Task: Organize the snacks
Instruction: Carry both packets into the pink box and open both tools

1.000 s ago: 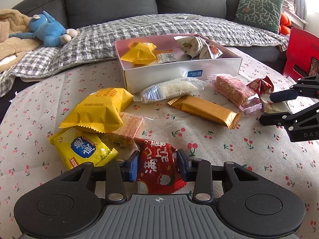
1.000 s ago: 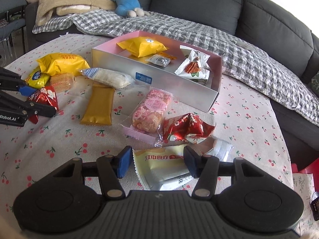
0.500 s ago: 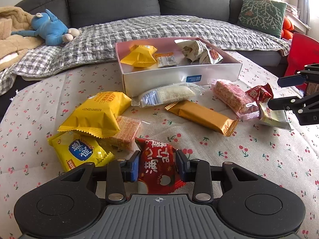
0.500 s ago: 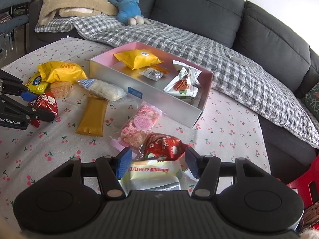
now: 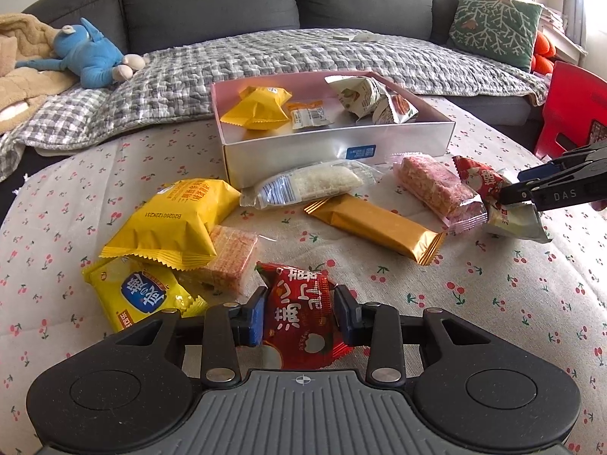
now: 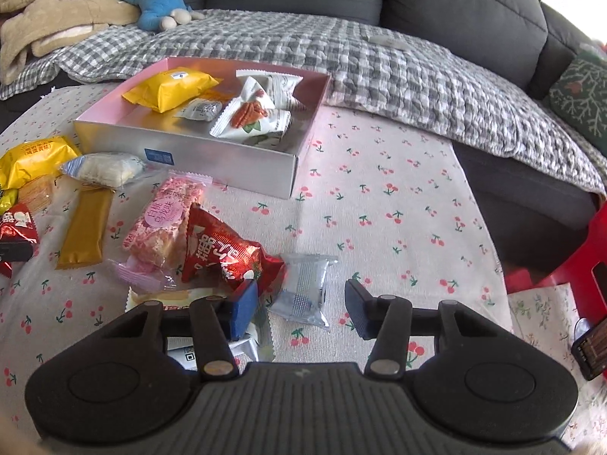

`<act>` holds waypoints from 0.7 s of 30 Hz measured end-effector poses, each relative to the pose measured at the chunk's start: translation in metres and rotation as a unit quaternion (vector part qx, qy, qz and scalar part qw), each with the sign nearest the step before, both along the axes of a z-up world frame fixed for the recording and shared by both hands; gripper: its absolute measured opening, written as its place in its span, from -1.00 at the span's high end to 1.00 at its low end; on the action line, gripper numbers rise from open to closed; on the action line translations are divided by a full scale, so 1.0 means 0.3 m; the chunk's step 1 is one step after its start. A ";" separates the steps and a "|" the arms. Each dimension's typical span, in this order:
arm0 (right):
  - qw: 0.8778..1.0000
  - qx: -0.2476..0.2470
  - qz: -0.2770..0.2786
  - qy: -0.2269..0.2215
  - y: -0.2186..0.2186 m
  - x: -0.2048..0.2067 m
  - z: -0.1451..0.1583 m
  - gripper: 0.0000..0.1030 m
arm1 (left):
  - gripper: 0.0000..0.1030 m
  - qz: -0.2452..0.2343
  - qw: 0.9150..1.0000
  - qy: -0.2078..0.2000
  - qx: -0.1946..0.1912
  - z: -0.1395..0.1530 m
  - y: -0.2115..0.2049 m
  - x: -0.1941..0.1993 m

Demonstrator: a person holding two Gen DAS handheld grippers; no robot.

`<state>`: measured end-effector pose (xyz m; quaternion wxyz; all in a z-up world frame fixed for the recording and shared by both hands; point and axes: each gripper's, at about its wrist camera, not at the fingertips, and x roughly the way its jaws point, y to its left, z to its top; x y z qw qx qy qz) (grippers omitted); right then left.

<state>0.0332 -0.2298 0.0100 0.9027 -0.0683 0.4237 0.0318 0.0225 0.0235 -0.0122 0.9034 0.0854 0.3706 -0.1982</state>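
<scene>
The left gripper (image 5: 299, 315) has its pads pinched on a red snack packet (image 5: 299, 322), low over the cherry tablecloth (image 5: 493, 284); the slick foil could slide out on the way to the silver box (image 5: 334, 151). The right gripper (image 6: 299, 309) stands wide open, empty, above a small clear sachet (image 6: 305, 288), crowded by another red packet (image 6: 224, 254). Only the right wrist view shows that sachet; only the left shows the blue-labelled yellow packet (image 5: 140, 295).

Cream tablecloth (image 5: 493, 303) dotted with red cherries. On it, a box (image 5: 334, 151), silver outside and pink inside. In front of the box: a gold bar (image 5: 375, 227), yellow packets (image 5: 174, 223), a red packet (image 5: 299, 322). Behind the box, a grey checked blanket (image 5: 265, 57).
</scene>
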 end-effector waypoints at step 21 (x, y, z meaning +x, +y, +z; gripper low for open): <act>0.999 0.025 0.008 -0.039 0.003 -0.035 0.081 0.57 | 0.34 0.006 0.999 -0.023 -0.022 0.094 -0.010 -0.017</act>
